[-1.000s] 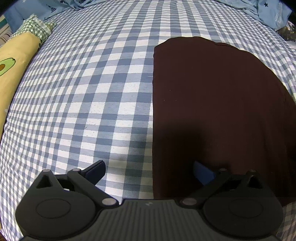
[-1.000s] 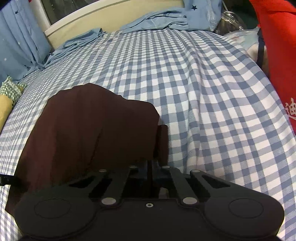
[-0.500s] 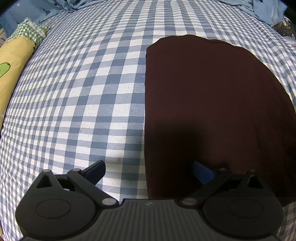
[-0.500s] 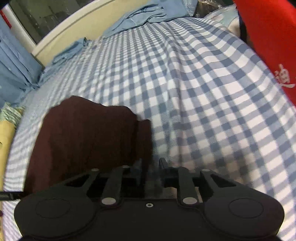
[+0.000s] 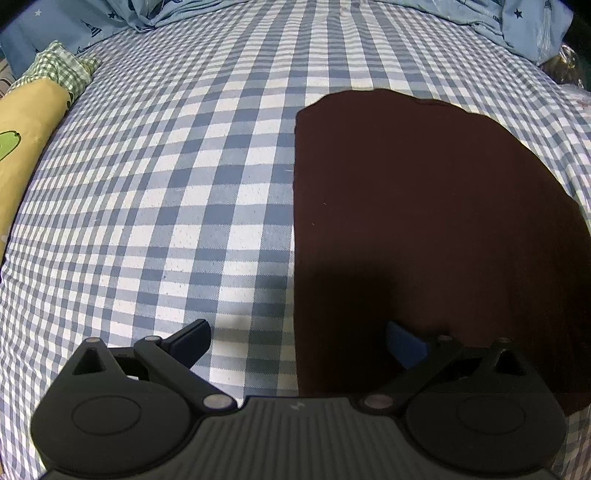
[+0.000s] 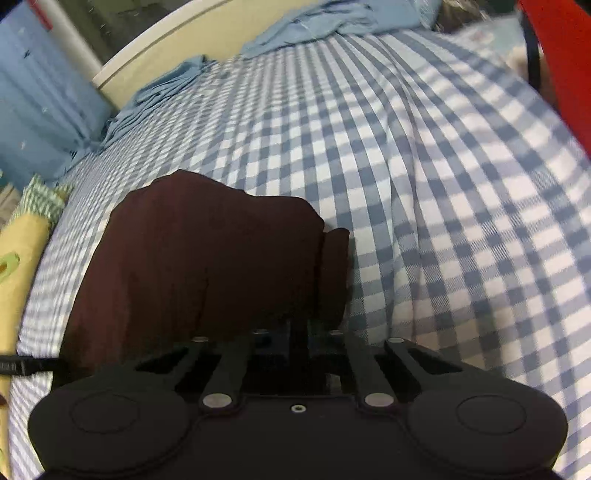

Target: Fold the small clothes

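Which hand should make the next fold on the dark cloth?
Probably the right. The right gripper is shut at the edge of the cloth and seems to pinch it, ready to lift. The left gripper is open, gripping nothing, straddling the cloth's edge above the bed.

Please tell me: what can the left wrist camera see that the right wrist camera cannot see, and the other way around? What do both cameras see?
Only the left wrist view shows the left gripper, its jaws wide open, one finger over the checked sheet and the other over the garment, and the star-printed blue fabric.

Only the right wrist view shows the right gripper, shut at the garment's near edge, the cream bed frame and the red fabric.

Both show the dark maroon garment on the blue-and-white checked bedsheet, and the yellow pillow with green checked trim.
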A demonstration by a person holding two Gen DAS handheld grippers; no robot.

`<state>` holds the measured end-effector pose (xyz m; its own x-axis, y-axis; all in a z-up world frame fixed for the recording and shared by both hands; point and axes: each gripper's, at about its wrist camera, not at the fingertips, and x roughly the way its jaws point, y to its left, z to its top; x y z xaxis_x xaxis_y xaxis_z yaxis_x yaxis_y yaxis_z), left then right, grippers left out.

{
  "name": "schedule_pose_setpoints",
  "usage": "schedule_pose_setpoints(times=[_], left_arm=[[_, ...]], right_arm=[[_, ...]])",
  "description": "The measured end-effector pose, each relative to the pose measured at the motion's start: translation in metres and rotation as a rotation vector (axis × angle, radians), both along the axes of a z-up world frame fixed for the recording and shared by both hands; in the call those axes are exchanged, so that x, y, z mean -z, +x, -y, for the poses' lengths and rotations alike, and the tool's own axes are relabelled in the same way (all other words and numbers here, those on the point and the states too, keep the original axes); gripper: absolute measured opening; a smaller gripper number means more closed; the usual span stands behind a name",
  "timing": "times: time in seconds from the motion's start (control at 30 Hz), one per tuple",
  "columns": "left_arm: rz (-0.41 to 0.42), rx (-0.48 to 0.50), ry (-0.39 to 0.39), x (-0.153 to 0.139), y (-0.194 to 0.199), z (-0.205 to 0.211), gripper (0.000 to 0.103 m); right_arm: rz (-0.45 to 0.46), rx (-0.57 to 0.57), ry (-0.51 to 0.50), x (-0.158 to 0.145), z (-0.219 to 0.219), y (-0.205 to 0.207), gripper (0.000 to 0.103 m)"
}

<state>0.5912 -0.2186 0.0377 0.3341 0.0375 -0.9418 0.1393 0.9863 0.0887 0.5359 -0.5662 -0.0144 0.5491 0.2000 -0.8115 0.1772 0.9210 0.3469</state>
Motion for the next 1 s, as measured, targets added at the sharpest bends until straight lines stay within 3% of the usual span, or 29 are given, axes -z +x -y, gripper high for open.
schedule_pose_setpoints(times=[0.4, 0.77, 0.93, 1.0], left_arm=[[-0.034, -0.005, -0.008, 0.021, 0.01, -0.006, 0.102], [-0.039, 0.028, 0.011, 0.026, 0.014, 0.003, 0.103], [-0.045, 0.032, 0.004, 0.028, 0.016, 0.002, 0.103], [-0.051, 0.036, 0.0, 0.029, 0.017, 0.002, 0.103]], right_arm=[[-0.059, 0.03, -0.001, 0.01, 0.004, -0.005, 0.01], [-0.066, 0.057, 0.067, 0.015, 0.013, 0.006, 0.072], [-0.093, 0.053, 0.116, 0.025, 0.006, 0.014, 0.084], [-0.104, 0.06, 0.139, 0.029, 0.002, 0.015, 0.084]])
